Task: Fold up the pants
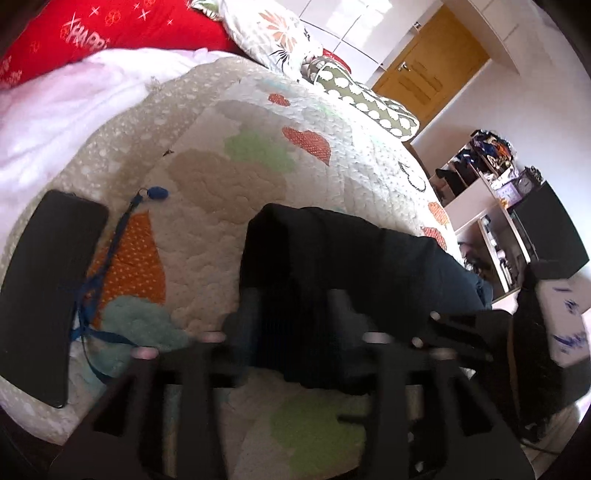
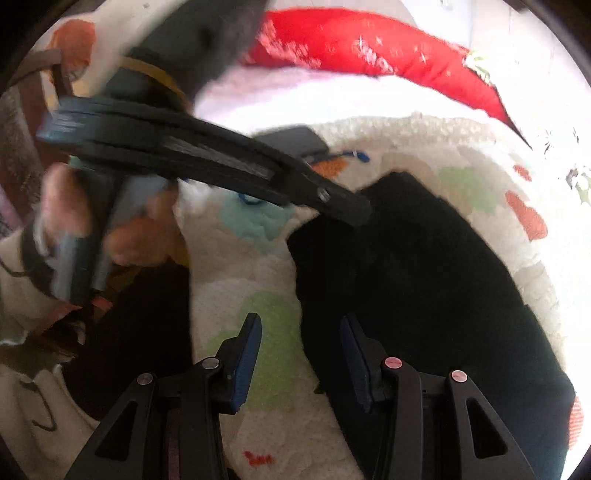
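Observation:
Dark pants point(image 1: 332, 254) lie in a long folded strip on the patterned quilt point(image 1: 207, 229). My left gripper point(image 1: 295, 306) has its fingers spread wide, with the near end of the pants between them, and the fabric lying loose. In the right wrist view the pants point(image 2: 424, 280) run from near to far across the quilt. My right gripper point(image 2: 301, 343) is open at the left edge of the pants, one finger over the quilt and one over the fabric. The left gripper point(image 2: 347, 210), held by a hand, reaches in from the left with its tip at the far corner of the pants.
A black phone point(image 1: 44, 288) and a blue lanyard point(image 1: 110, 254) lie on the quilt to the left. A red pillow point(image 1: 110, 26) and a white blanket point(image 1: 66, 110) are at the bed's head. A shelf unit point(image 1: 495, 214) and a wooden door point(image 1: 432, 62) stand beyond the bed.

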Available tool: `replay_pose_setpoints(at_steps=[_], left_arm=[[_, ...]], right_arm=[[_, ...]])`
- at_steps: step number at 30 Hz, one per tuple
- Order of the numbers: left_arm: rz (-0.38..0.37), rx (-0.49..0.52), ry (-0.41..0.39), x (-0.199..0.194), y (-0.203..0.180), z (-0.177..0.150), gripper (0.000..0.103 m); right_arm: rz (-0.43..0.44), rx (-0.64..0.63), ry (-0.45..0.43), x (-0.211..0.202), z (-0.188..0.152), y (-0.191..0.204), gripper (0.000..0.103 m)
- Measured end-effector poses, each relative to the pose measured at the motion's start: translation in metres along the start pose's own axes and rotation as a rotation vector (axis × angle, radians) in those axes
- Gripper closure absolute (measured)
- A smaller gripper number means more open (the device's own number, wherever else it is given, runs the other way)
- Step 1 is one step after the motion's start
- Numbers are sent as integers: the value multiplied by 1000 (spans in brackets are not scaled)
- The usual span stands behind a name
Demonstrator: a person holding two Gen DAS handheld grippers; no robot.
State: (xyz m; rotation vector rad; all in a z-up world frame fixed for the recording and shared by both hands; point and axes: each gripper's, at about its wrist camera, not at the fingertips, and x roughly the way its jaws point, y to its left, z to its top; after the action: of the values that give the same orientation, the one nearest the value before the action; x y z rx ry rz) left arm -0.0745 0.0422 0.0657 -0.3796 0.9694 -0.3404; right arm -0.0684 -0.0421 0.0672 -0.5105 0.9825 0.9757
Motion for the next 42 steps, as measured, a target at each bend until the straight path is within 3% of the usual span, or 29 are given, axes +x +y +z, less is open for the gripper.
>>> replay_pose_setpoints(at_steps=[1, 2, 3, 4, 6, 7, 9, 14, 18, 24, 27, 30, 31, 32, 34, 35, 37, 39, 42], left_arm=[[-14, 1, -1, 0, -1, 0, 38], [-21, 4, -3, 2, -2, 1, 38], [-20, 11, 1, 5, -4, 2, 38], [-18, 24, 8, 9, -7, 3, 39], [-22, 70, 38, 19, -16, 5, 70], [-17, 94, 59, 26, -21, 6, 91], [-27, 107, 55, 31, -26, 10, 95], [-98, 103, -11, 8, -31, 28, 100], [-87, 107, -40, -7, -26, 30, 100], [15, 73, -4, 5, 1, 6, 100], [19, 45, -7, 5, 6, 2, 100], [28, 61, -46, -5, -9, 4, 100], [40, 73, -60, -7, -15, 4, 100], [45, 94, -72, -10, -23, 5, 100], [45, 123, -90, -11, -39, 8, 100], [49, 132, -95, -9, -46, 10, 100], [78, 146, -109, -1, -60, 13, 100], [111, 141, -117, 8, -68, 15, 100], [203, 180, -148, 21, -78, 17, 99]], right_arm=[[-11, 9, -4, 2, 1, -2, 60], [-14, 26, -19, 1, 2, -6, 66], [-7, 60, -47, -2, 2, -12, 79], [11, 82, -59, -4, 2, -17, 83], [89, 154, -76, -6, 0, -29, 94], [105, 175, -85, -7, -1, -33, 95], [111, 188, -87, -5, -2, -34, 98], [157, 231, -156, -25, 1, -37, 98], [211, 246, -203, -38, 14, -34, 98], [229, 235, -98, 14, 24, -19, 98], [233, 259, -53, 20, 22, -23, 97], [241, 311, -135, -22, 13, -33, 97], [240, 345, -219, -53, 0, -43, 97], [225, 368, -264, -71, -9, -49, 95], [105, 440, -360, -119, -44, -72, 86], [-7, 467, -372, -137, -64, -84, 74], [-178, 520, -341, -154, -96, -106, 64], [-300, 586, -279, -156, -122, -128, 64], [-334, 689, -278, -149, -152, -151, 64]])
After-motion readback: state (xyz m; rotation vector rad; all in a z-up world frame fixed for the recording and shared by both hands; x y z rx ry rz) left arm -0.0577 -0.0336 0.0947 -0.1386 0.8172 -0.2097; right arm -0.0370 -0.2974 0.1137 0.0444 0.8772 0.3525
